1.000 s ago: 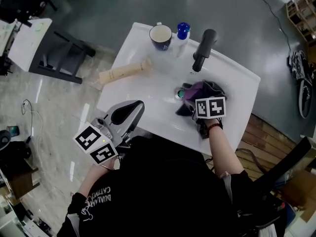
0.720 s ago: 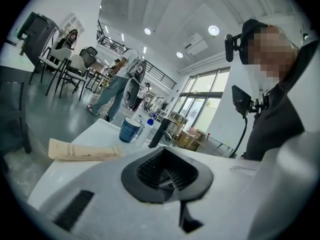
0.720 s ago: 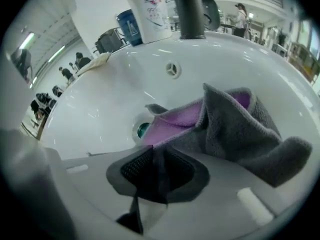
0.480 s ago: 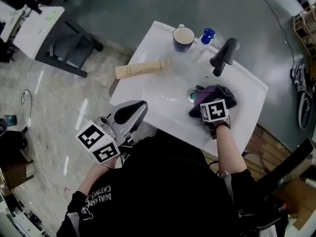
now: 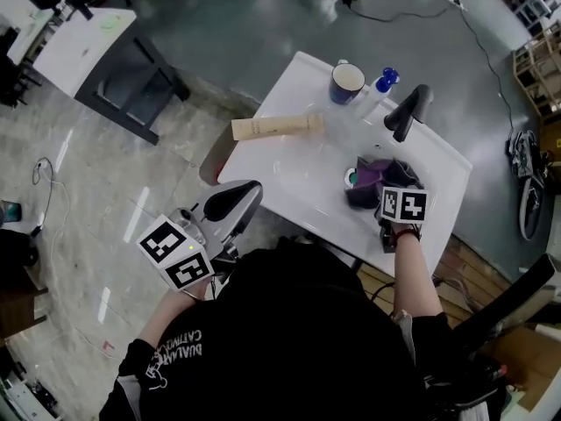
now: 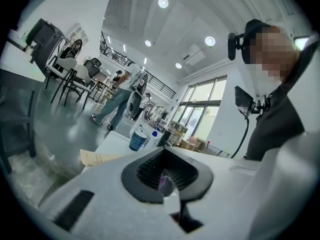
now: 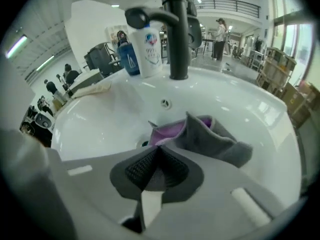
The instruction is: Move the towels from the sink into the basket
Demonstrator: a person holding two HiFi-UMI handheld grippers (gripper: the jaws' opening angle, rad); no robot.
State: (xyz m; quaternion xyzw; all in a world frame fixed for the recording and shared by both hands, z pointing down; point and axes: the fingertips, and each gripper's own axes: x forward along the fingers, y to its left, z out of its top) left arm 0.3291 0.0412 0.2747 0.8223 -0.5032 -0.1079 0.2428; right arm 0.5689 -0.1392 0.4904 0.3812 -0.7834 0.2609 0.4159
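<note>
- Two towels (image 5: pixel 383 175) in the sink (image 5: pixel 298 178), six o'clock of the faucet (image 5: pixel 408 112).
- Right tongs (image 7: pixel 159 159), just closing, pinch the grey towel (image 7: pixel 215 139); left tongs (image 6: pixel 167 176) together, empty.
- Next: lift it toward the unseen basket.

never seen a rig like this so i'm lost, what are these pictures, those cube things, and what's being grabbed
No robot here: a person in a black top holds a hand-held claw in each hand; the patterned cubes are part of those claws. The top-down picture comes from a camera on the person's head; the other two from cameras riding on each claw. On the white sink are a black tap, a dark blue mug, a blue-capped bottle and a beige roll. The right claw has just been closing and now pinches the grey cloth towel, bunched with a purple towel in the sink. The left claw is off to the side, jaws together, holding nothing.
</note>
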